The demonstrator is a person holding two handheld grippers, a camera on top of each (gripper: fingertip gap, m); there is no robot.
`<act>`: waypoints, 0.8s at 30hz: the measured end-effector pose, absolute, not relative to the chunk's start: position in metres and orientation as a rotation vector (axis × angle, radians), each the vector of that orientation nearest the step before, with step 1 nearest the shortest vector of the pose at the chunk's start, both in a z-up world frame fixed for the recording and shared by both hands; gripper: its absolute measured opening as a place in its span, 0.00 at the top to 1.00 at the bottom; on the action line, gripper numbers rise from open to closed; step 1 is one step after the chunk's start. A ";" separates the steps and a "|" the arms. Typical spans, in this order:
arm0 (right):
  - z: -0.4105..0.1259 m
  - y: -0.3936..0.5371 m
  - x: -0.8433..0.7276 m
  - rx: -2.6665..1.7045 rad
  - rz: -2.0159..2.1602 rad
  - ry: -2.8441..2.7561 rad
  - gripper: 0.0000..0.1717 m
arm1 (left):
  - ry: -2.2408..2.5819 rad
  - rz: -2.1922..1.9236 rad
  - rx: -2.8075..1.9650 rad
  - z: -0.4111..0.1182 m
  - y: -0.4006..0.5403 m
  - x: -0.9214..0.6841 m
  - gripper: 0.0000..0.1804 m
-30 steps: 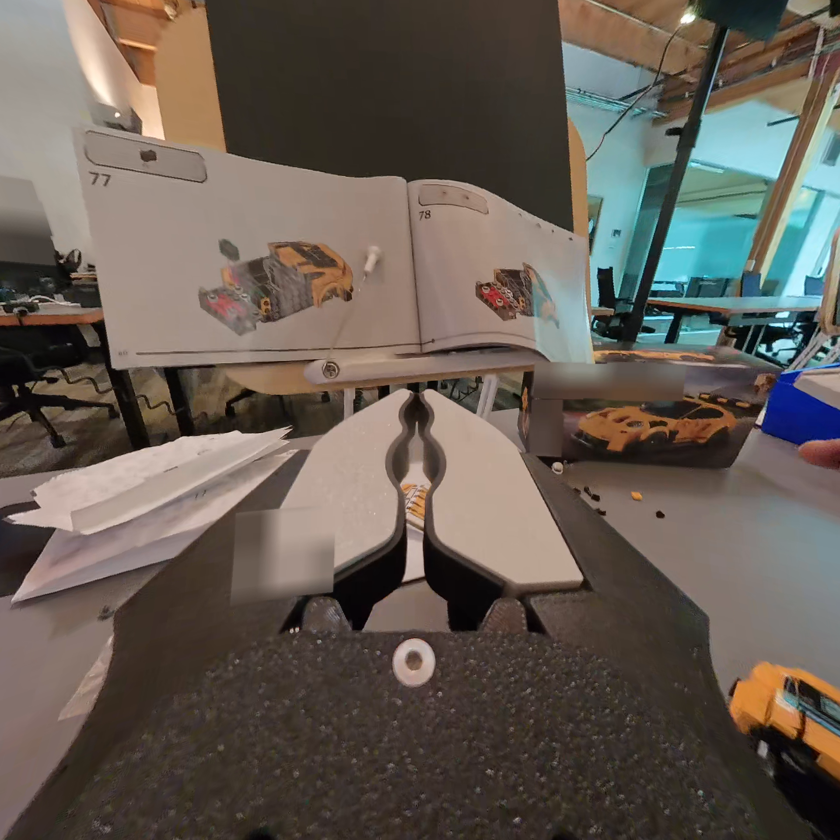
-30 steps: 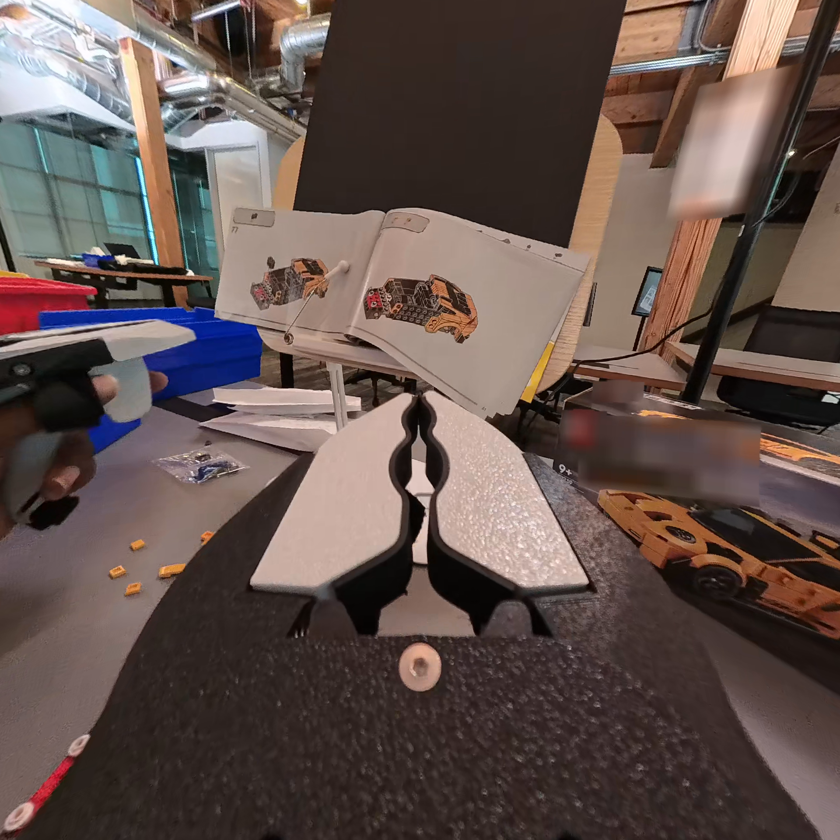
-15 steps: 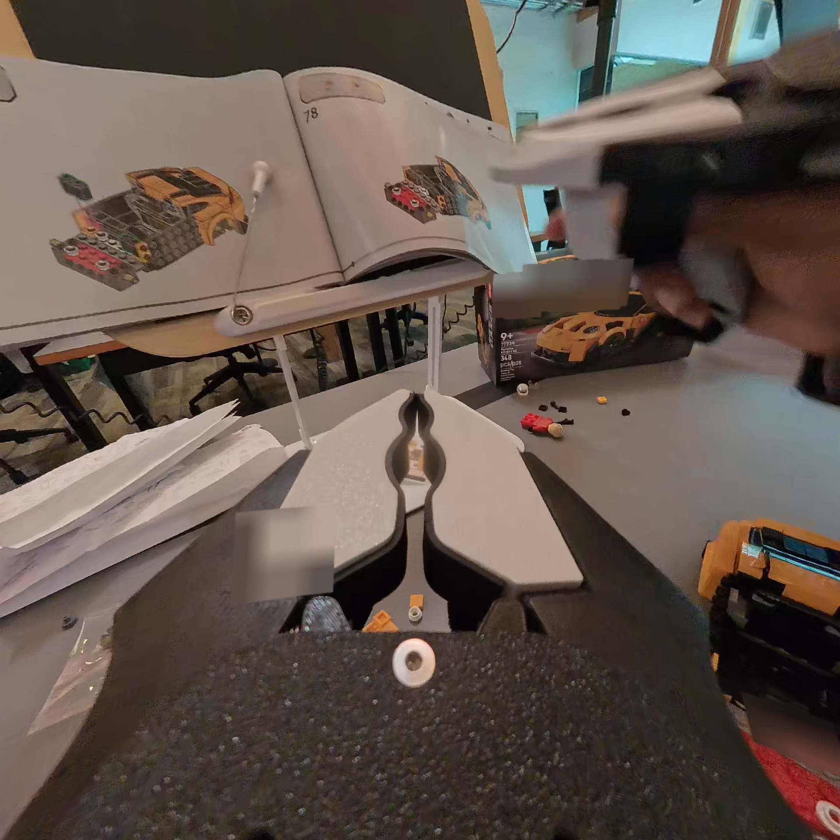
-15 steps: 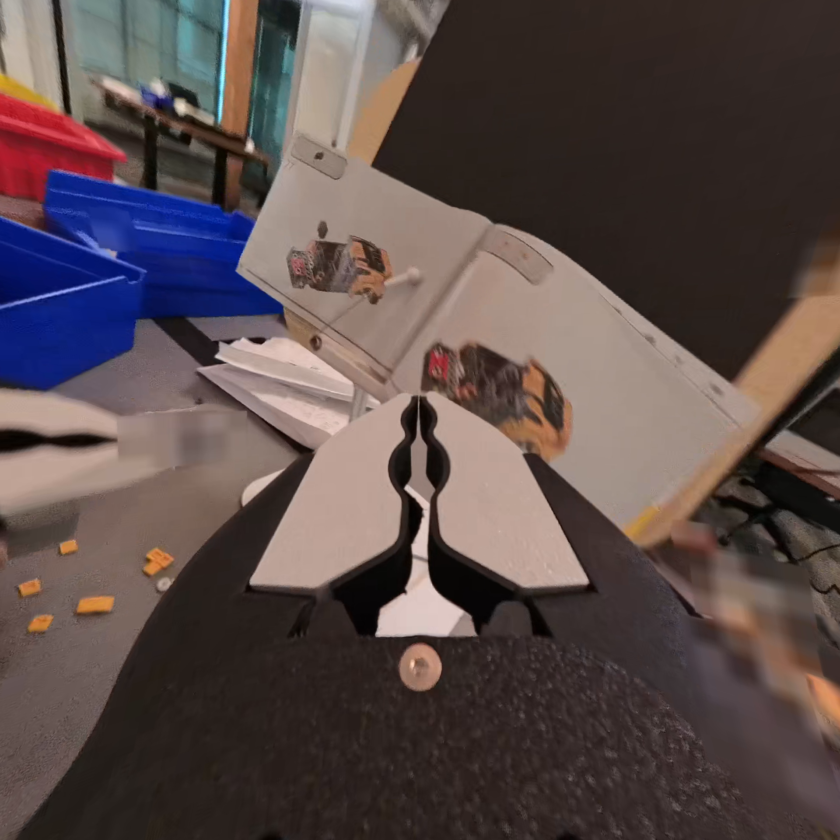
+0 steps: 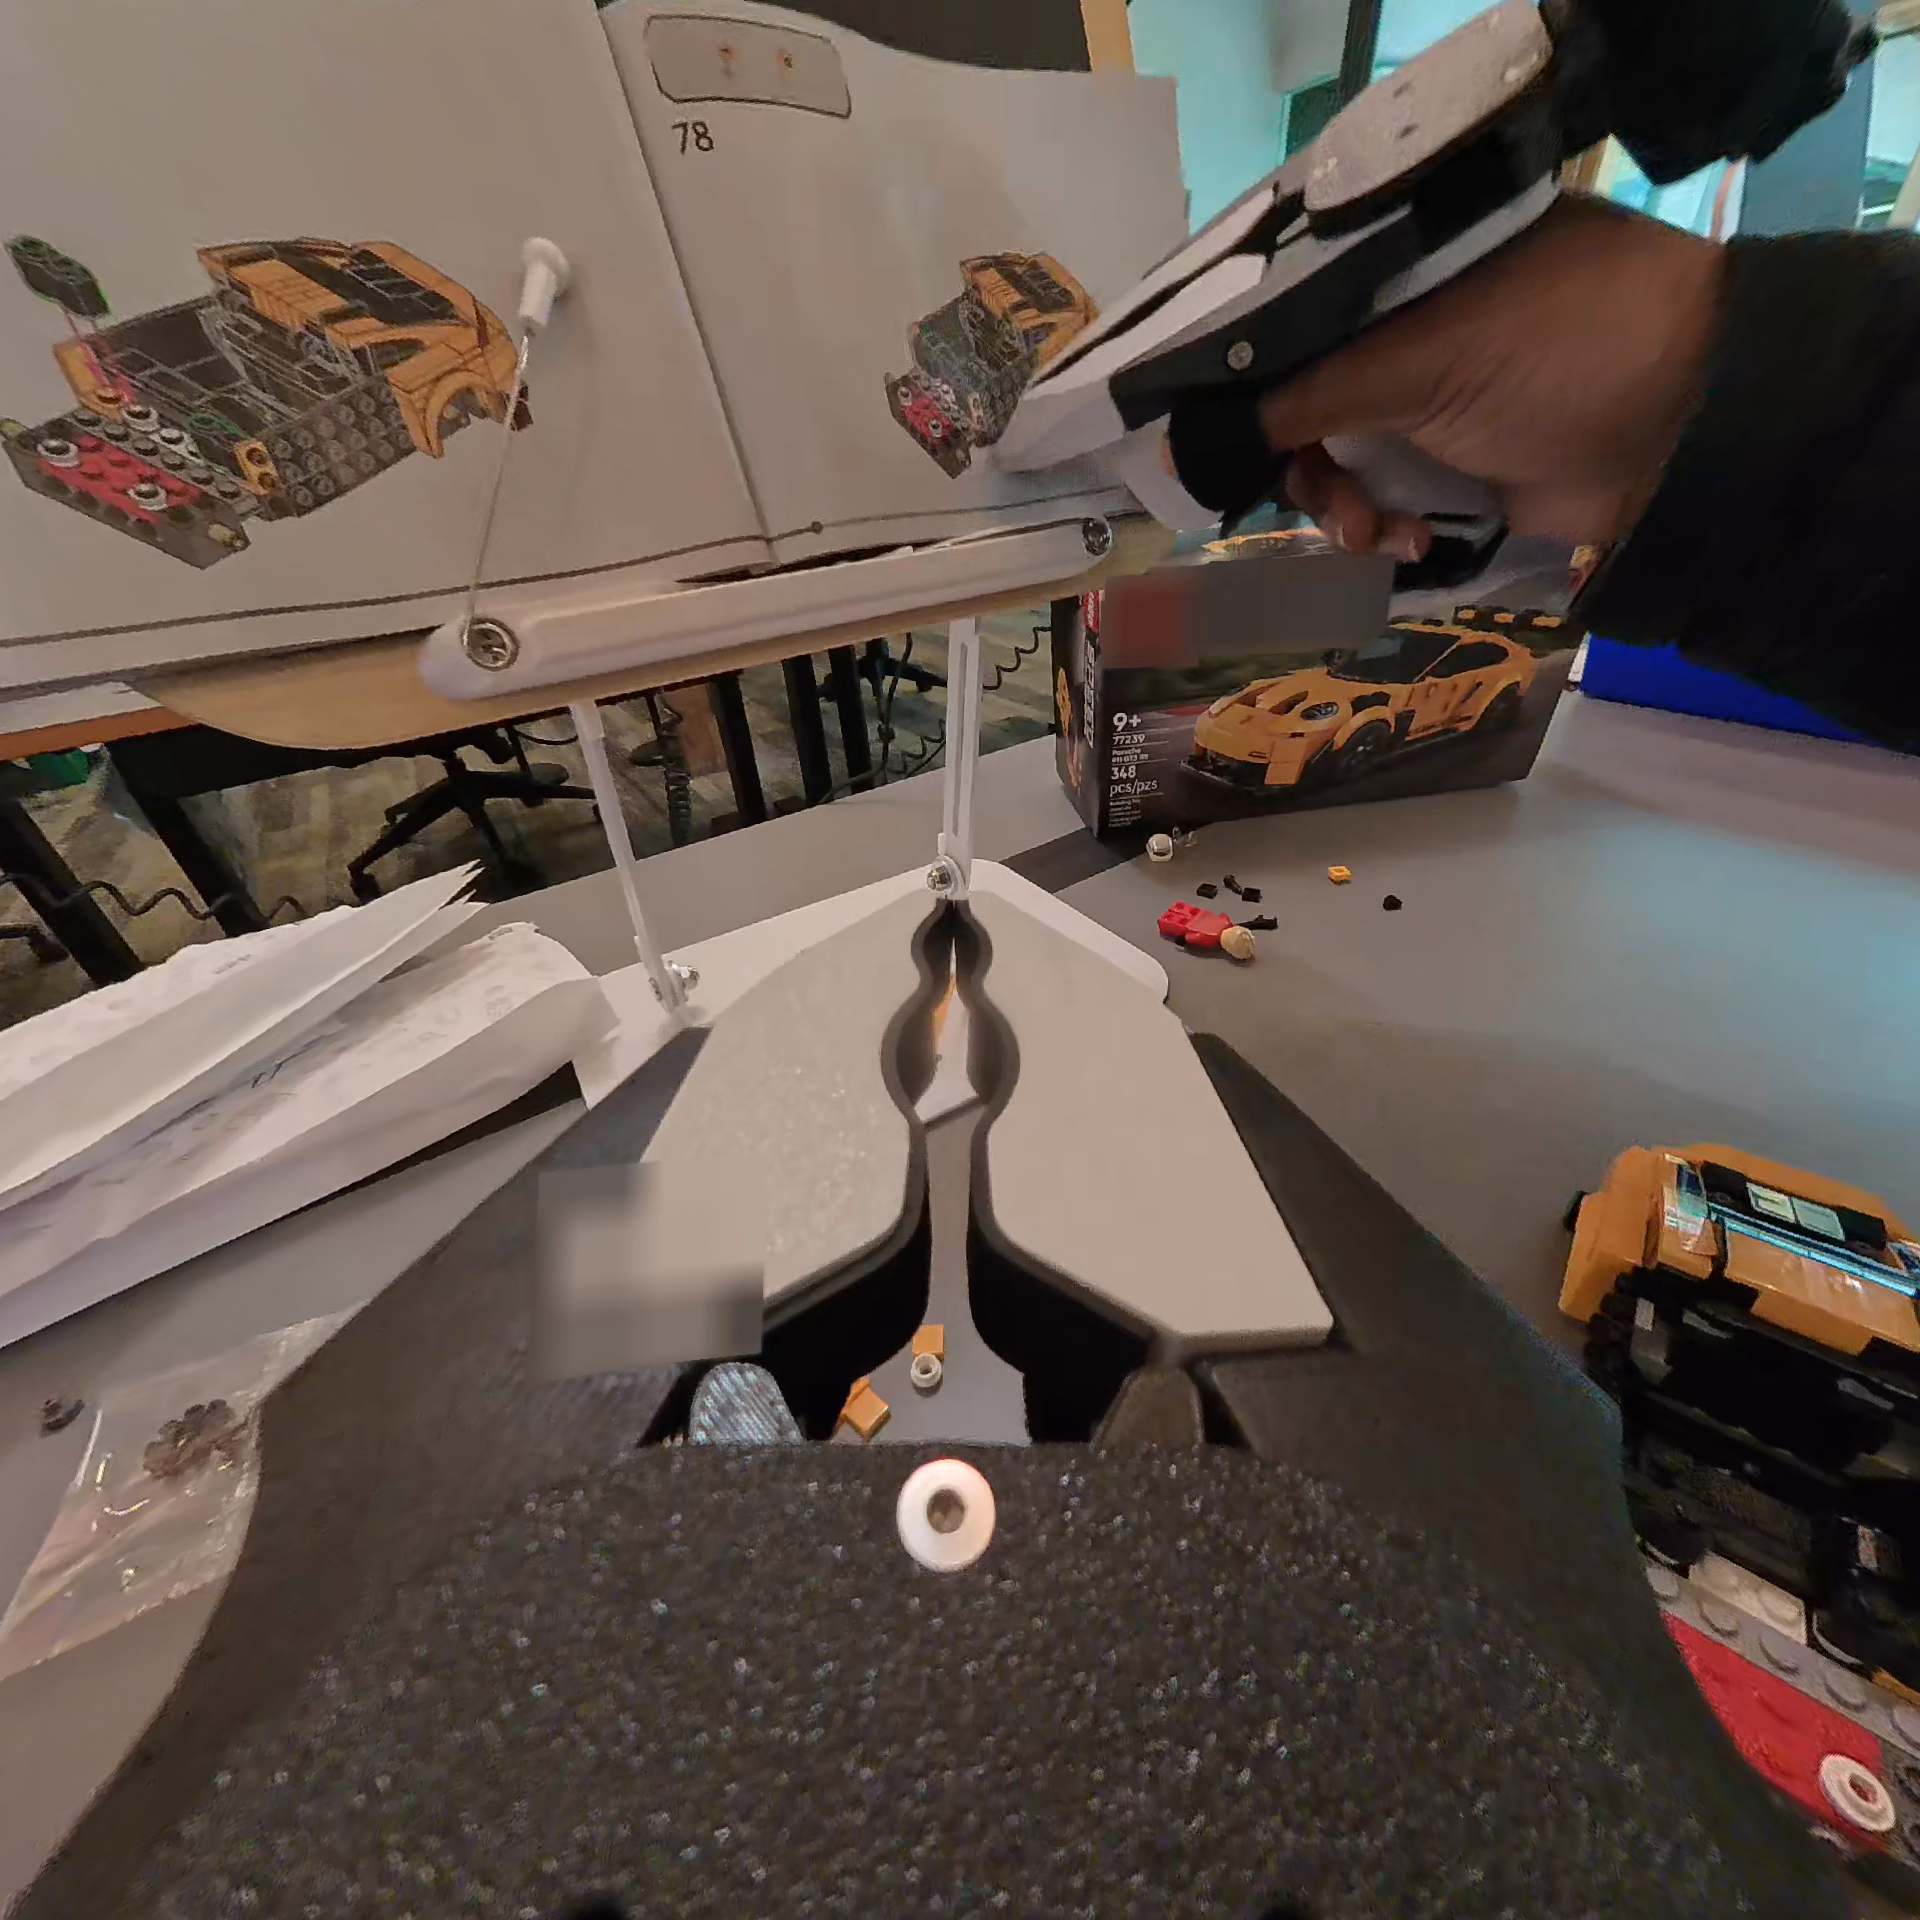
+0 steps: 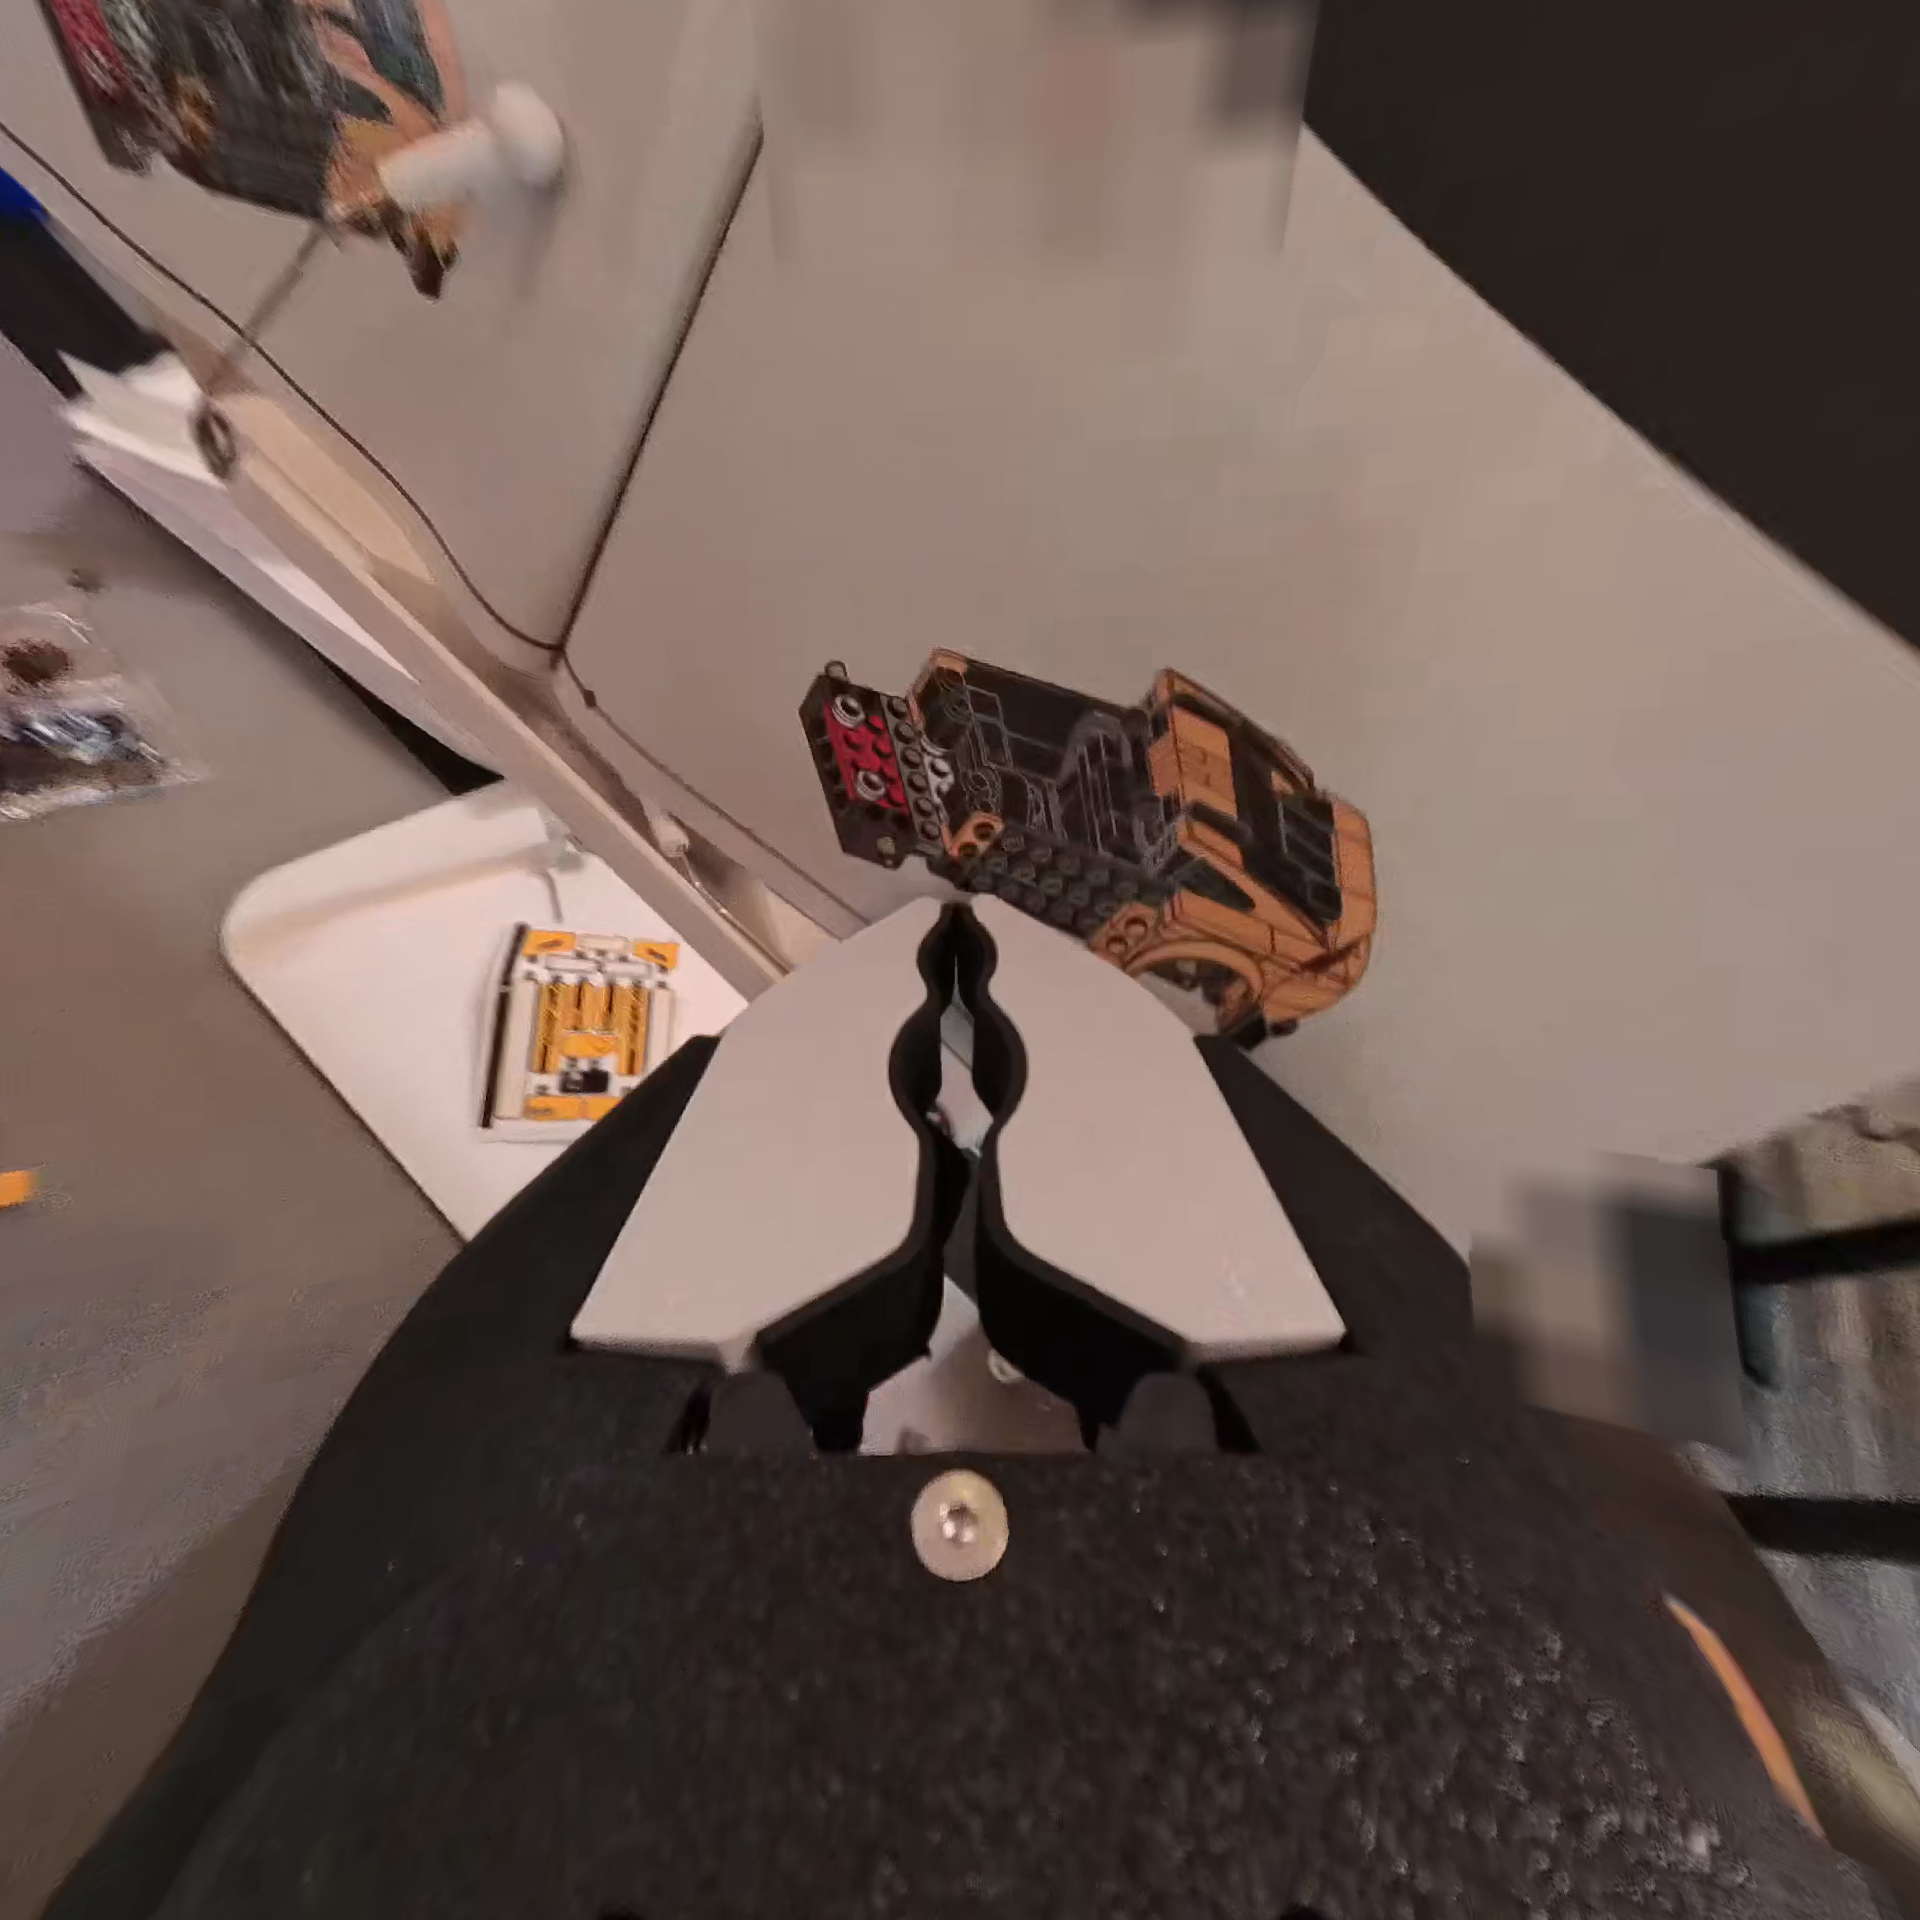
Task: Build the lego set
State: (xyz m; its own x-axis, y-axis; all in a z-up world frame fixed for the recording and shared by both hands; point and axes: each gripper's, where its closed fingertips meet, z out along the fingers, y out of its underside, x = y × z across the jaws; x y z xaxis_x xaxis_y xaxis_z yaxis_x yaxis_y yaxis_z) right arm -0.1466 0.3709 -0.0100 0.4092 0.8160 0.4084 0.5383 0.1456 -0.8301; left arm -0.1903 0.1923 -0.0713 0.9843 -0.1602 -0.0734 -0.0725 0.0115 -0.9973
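Observation:
An open instruction booklet [image 5: 416, 156] rests on a white stand. My left gripper [image 5: 951, 916] is shut and hovers low over the stand's white base plate [image 5: 1081, 945], below the booklet. Nothing shows between its tips. My right gripper [image 6: 954, 914] is shut, with its tips right at the booklet's right page [image 6: 1039, 468], just under the drawing of a yellow car. The left wrist view shows the right gripper [image 5: 1029, 442] in a person's hand [image 5: 1507, 395], tips against that page. A sticker sheet [image 6: 577, 1029] lies on the base plate [image 6: 364, 935].
A black box picturing a yellow car [image 5: 1320, 717] stands behind the stand. A partly built yellow car [image 5: 1766, 1278] sits at the right. A red minifigure [image 5: 1205, 925] and small loose pieces lie on the grey table. Torn paper bags [image 5: 260, 1039] and a plastic bag [image 5: 125, 1496] lie at the left. My hands' fingertips stand some 20 cm from each other.
Both grippers have moved forward toward the booklet and stayed shut. The right gripper has swung up to the right page; the left has dropped over the stand's base.

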 end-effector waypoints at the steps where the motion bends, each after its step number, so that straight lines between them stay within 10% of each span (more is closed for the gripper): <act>1: -0.014 0.370 -0.145 -1.526 0.373 -1.231 1.00 | 0.191 -0.063 -1.561 -0.071 0.192 -0.190 1.00; 24: -0.010 0.347 -0.094 -1.471 0.561 -0.922 0.99 | 0.209 -0.043 -1.569 -0.076 0.190 -0.189 1.00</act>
State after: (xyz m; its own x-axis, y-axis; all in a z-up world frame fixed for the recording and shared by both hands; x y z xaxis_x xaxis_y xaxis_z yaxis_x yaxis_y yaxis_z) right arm -0.0940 0.3469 -0.0103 0.5621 0.8074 0.1795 0.2125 0.0689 -0.9747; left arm -0.1893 0.1900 -0.0763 0.9816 -0.1599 -0.1047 -0.1053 0.0045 -0.9944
